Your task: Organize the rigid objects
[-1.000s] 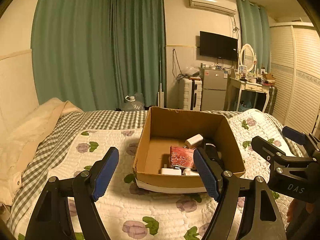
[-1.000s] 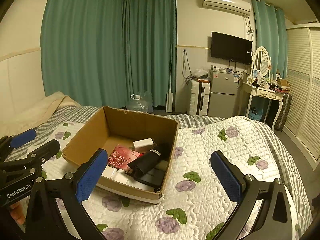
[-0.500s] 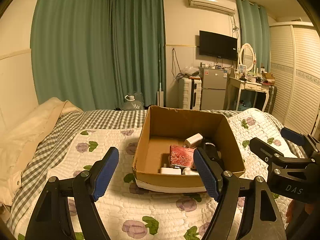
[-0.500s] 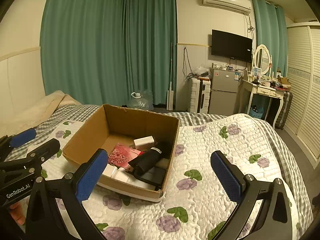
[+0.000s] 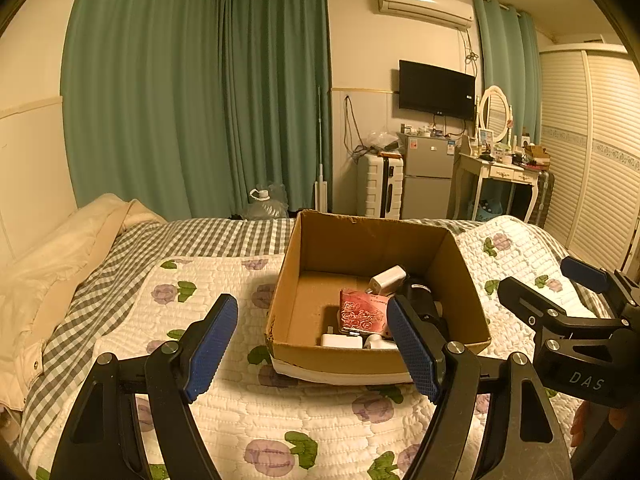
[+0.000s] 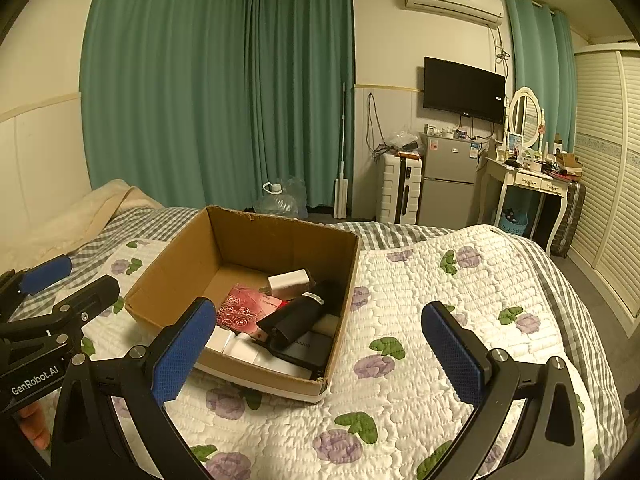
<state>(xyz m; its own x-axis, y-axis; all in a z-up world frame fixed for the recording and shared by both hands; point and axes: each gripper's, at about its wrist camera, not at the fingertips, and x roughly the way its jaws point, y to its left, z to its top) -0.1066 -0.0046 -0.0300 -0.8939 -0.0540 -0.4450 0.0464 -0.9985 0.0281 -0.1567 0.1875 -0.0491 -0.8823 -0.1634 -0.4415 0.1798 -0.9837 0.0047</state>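
Note:
An open cardboard box (image 5: 356,236) (image 6: 256,228) stands on the bed's floral quilt (image 5: 208,280) (image 6: 460,280). It holds a white charger block (image 5: 387,280) (image 6: 289,280), a red rose-patterned wallet (image 5: 362,314) (image 6: 246,308), a black cylindrical object (image 6: 300,316) (image 5: 420,296), a dark flat device (image 6: 310,346) and white items at the front (image 5: 342,340) (image 6: 240,350). My left gripper (image 5: 312,344) is open and empty in front of the box. My right gripper (image 6: 316,354) is open and empty at the box's front right corner. Each gripper shows in the other's view (image 5: 580,312) (image 6: 52,300).
A cream duvet (image 5: 60,248) lies at the bed's left. Beyond the bed stand green curtains (image 5: 200,100), a water jug (image 5: 266,204), a white suitcase (image 5: 380,190), a small fridge (image 5: 426,178), a dressing table (image 5: 500,176) and a louvred wardrobe (image 5: 592,152).
Both grippers have drifted only slightly; the box sits a touch higher in the right wrist view. Both stay open and empty.

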